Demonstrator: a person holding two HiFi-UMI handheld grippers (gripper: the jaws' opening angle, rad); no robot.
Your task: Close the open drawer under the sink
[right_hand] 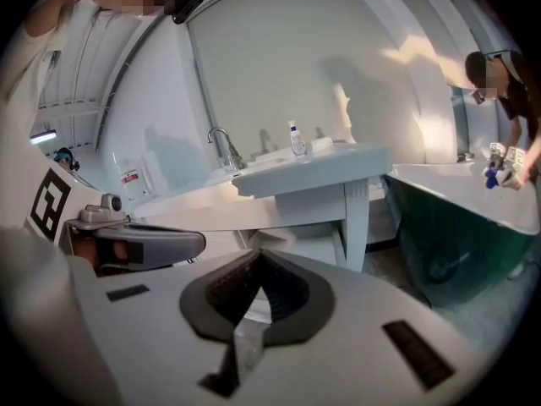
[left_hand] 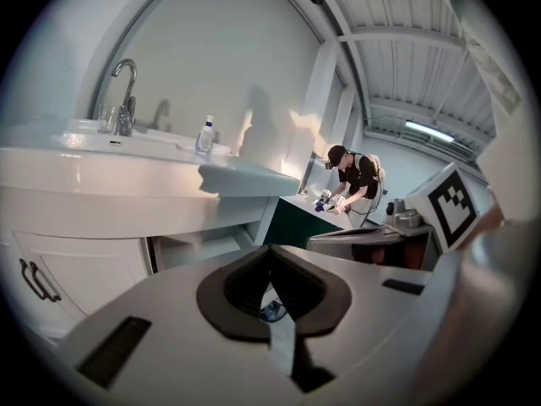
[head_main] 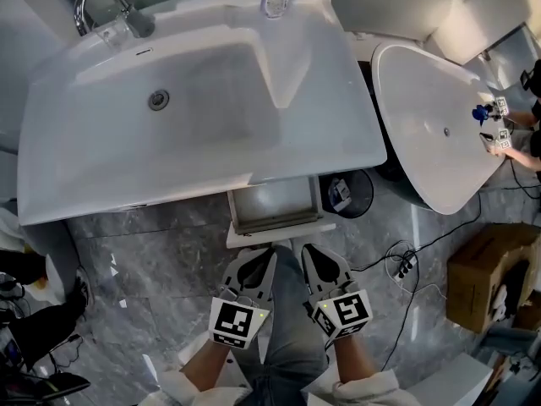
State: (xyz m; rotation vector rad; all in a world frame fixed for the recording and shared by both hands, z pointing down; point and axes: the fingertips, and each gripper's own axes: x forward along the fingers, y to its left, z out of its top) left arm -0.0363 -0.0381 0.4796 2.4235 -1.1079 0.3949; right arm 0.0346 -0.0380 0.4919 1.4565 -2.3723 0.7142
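A: Drawer (head_main: pixel 272 203) location?
B: It stood open under the sink (head_main: pixel 330 142), just ahead of you, front running crosswise.
A: Tongs?
B: Your left gripper (head_main: pixel 252 265) and right gripper (head_main: pixel 319 262) were both closed, empty, about equally near it.

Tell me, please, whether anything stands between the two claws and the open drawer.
Nothing visible does. The left claw and right claw, both shut, sit just before the drawer, its front facing them unobstructed.

The sink (head_main: pixel 211 74) is white, the floor (head_main: pixel 152 260) veined grey
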